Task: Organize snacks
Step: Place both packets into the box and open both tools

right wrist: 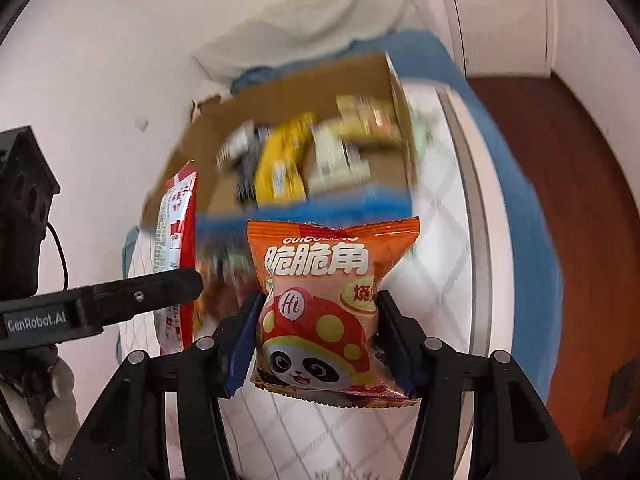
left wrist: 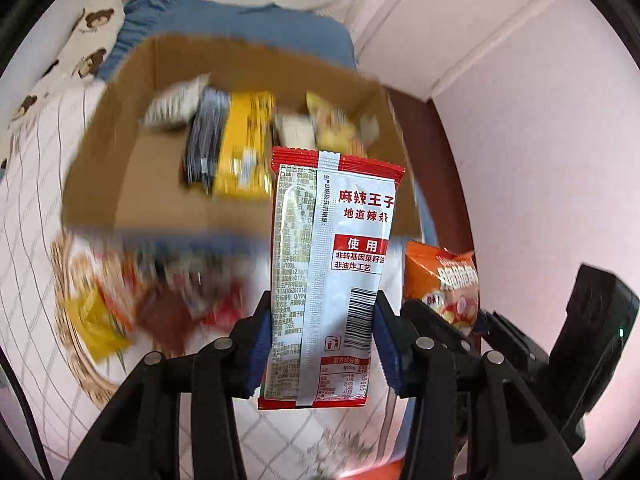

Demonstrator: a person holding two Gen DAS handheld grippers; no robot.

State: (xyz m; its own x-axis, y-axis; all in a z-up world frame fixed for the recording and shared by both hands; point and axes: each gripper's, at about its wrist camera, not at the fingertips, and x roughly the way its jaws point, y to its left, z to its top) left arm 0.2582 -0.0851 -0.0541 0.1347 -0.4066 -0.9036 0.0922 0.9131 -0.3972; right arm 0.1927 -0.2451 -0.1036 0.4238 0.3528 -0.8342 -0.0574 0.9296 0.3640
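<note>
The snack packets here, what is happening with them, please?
A person holds two grippers. The left gripper is shut on a red and white flat foil packet. The right gripper is shut on an orange puffy snack bag with a panda. Beyond them an open brown cardboard box already holds several snacks.

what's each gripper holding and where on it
Left gripper: red-and-white spicy strip packet, by its lower side edges. Right gripper: orange panda snack bag, by its lower sides.
</note>
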